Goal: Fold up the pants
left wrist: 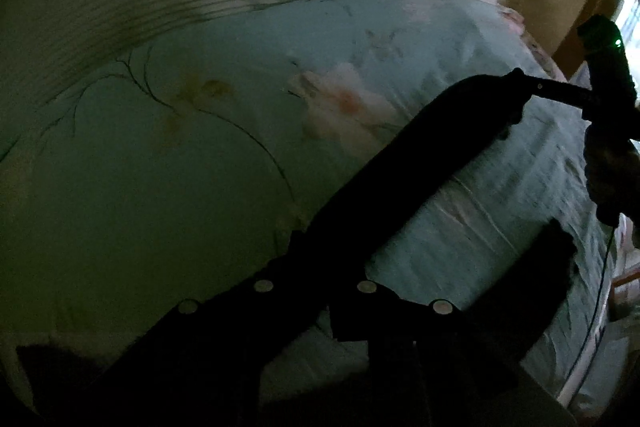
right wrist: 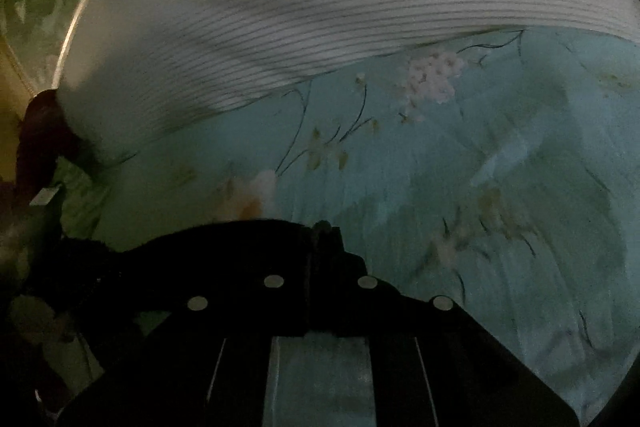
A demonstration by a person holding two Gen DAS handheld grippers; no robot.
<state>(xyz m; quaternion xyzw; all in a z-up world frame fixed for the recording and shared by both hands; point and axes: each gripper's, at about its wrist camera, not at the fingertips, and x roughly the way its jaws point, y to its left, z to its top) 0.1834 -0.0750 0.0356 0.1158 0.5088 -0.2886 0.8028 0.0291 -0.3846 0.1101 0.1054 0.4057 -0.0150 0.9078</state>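
Note:
The black pants [left wrist: 420,163] hang as a taut dark band over the teal flowered bedsheet [left wrist: 160,187]. In the left wrist view the band runs from my left gripper [left wrist: 316,247] at the lower middle up to my right gripper [left wrist: 532,87] at the upper right. Both grippers are shut on the cloth. In the right wrist view my right gripper [right wrist: 322,231] pinches the pants [right wrist: 192,247], which trail off to the left. A second dark flap [left wrist: 536,267] of the pants hangs at the lower right.
A white ribbed headboard or wall panel [right wrist: 320,7] stands behind the bed. The sheet [right wrist: 480,187] spreads wide to the right. A doorway with bright light [left wrist: 628,27] and a blue cable [left wrist: 596,307] are at the far right. The room is dim.

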